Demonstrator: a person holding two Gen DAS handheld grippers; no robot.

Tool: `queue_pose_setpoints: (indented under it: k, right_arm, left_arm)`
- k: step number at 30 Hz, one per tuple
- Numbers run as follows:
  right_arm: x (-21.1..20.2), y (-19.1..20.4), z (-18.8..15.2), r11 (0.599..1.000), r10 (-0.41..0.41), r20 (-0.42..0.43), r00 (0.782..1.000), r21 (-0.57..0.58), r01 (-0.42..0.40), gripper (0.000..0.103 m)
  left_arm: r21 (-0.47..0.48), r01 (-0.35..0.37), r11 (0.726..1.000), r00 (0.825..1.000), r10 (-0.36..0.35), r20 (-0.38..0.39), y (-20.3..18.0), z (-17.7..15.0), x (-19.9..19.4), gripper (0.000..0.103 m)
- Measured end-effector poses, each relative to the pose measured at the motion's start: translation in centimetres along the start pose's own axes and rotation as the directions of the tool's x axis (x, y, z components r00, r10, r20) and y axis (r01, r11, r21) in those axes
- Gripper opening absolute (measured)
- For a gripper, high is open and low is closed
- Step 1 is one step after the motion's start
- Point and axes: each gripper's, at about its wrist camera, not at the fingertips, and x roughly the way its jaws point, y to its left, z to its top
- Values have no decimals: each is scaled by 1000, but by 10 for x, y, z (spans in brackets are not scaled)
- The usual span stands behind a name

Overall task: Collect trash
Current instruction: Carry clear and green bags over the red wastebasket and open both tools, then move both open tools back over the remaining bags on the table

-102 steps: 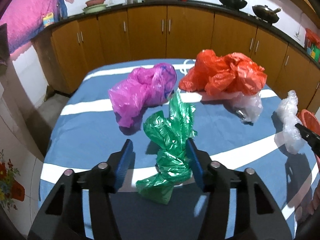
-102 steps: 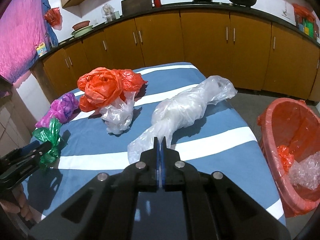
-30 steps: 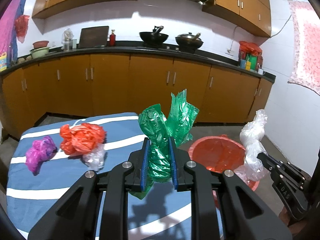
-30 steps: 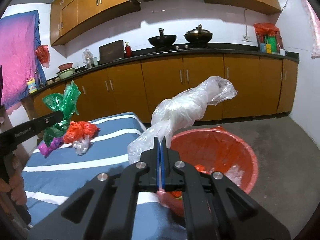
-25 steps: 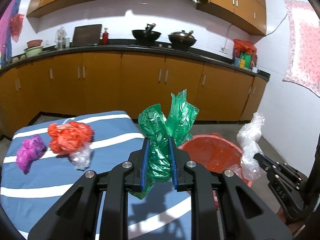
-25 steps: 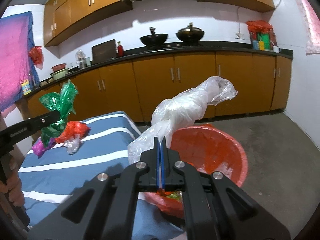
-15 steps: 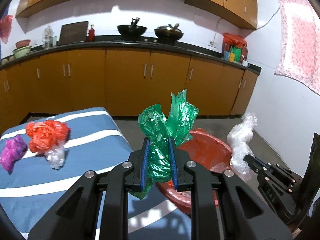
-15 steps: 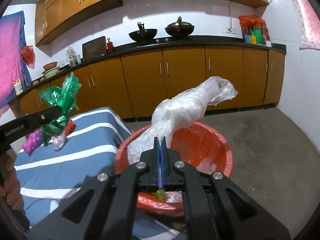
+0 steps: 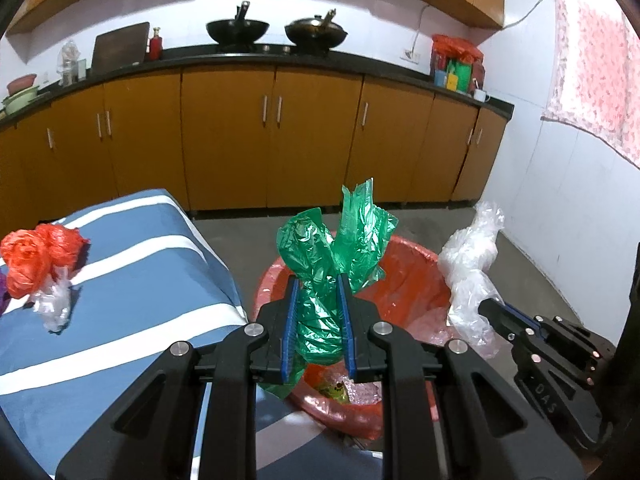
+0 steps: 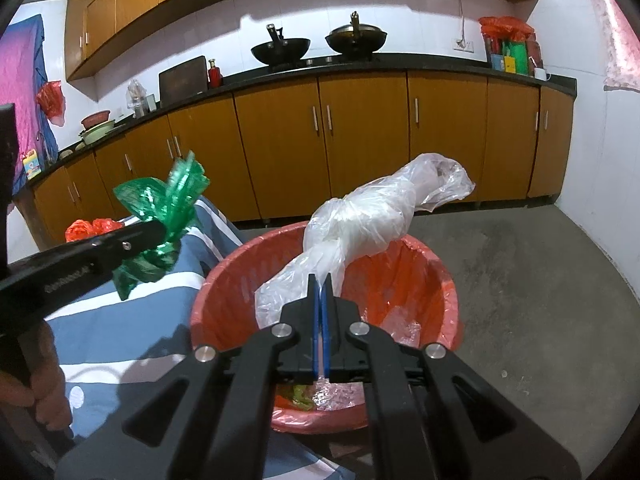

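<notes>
My left gripper (image 9: 317,292) is shut on a crumpled green plastic bag (image 9: 332,256), held up above the near rim of the red basin (image 9: 416,268). In the right wrist view the same green bag (image 10: 160,216) hangs left of the basin (image 10: 440,276) over the table edge. My right gripper (image 10: 320,280) is shut on a knotted clear plastic bag (image 10: 372,216), which sticks up over the basin's opening. The clear bag (image 9: 468,272) also shows at the right in the left wrist view. The basin, lined with red plastic, holds crumpled wrappers at its bottom.
A blue and white striped table (image 9: 132,264) lies to the left, with an orange bag (image 9: 32,252) and a small clear bag (image 9: 52,304) on it. Wooden kitchen cabinets (image 9: 272,136) run along the back. Bare concrete floor (image 10: 540,280) spreads right of the basin.
Both grippers have moved rightwards and down from the table toward the red basin, each keeping its bag. The basin now fills the middle of both views.
</notes>
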Motion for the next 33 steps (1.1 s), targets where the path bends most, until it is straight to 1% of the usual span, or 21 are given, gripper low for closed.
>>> queue_pose_setpoints:
  k: [5, 7, 8, 9, 10, 11, 12, 14, 16, 19, 21, 23, 25, 27, 28, 30, 31, 32, 33]
  right_arm:
    - [13, -7, 0, 1000, 3, -9, 1000, 5, -2, 3]
    - [18, -10, -1, 1000, 12, -10, 1000, 10, -11, 4]
    - [19, -11, -1, 1000, 16, -11, 1000, 11, -16, 7]
    - [20, -12, -2, 1000, 20, -12, 1000, 14, -20, 7]
    - [22, -13, -3, 999, 25, -14, 1000, 21, -25, 8]
    - [23, -14, -5, 999, 27, -16, 1000, 26, -26, 8]
    - [23, -15, -6, 999, 28, -17, 999, 30, -27, 11]
    - [24, -19, -8, 999, 22, -19, 1000, 38, -21, 15]
    - [19, -22, -10, 999, 12, -16, 1000, 43, -11, 17]
    - [9, -23, -10, 999, -6, 1, 1000, 39, 6, 24]
    - [3, -22, -7, 999, -13, 17, 1000, 33, 12, 30]
    - [-4, -16, -1, 1000, -9, 35, 999, 26, 8, 32]
    - [-10, -7, 6, 1000, 6, 53, 999, 21, -7, 36]
    - [-15, 10, 15, 999, 32, 80, 996, 7, -33, 47]
    - [-16, 21, 18, 999, 49, 92, 995, -3, -49, 50]
    - [-17, 43, 22, 996, 88, 106, 990, -23, -86, 56]
    - [-16, 52, 23, 994, 104, 107, 989, -31, -102, 57]
    - [-13, 70, 25, 990, 138, 107, 985, -46, -134, 59]
    - [-11, 83, 25, 986, 159, 103, 982, -55, -154, 60]
  left_arm:
    - [6, 10, 1000, 999, -10, -37, -3, -1, 20, 20]
    - [8, 21, 1000, 998, -21, -52, -6, -2, 27, 21]
    - [7, 21, 1000, 998, -20, -60, -7, -2, 30, 21]
    - [4, 20, 1000, 998, -20, -63, -6, -2, 32, 27]
    - [-4, 28, 1000, 997, -29, -70, -5, -3, 34, 35]
    - [-8, 26, 1000, 997, -27, -72, -4, -3, 36, 40]
    - [-11, 23, 1000, 997, -24, -71, -3, -3, 37, 49]
    - [-18, 20, 1000, 997, -21, -74, -1, -6, 37, 50]
    - [-22, 11, 1000, 997, -12, -79, 3, -7, 35, 50]
    - [-34, -16, 999, 998, 14, -60, 15, -8, 25, 50]
    - [-46, -48, 998, 998, 46, -39, 27, -8, 13, 51]
    - [-59, -78, 995, 997, 77, -20, 42, -9, 2, 53]
    - [-80, -118, 990, 993, 118, 2, 60, -10, -14, 55]
    - [-101, -165, 981, 985, 169, 27, 82, -11, -34, 57]
    - [-108, -185, 977, 981, 190, 36, 91, -12, -42, 59]
    - [-120, -240, 963, 967, 247, 55, 113, -17, -62, 62]
    - [-123, -278, 953, 956, 287, 63, 126, -20, -73, 63]
    - [-125, -312, 942, 944, 322, 67, 137, -24, -82, 63]
    - [-130, -355, 926, 928, 365, 70, 152, -27, -93, 64]
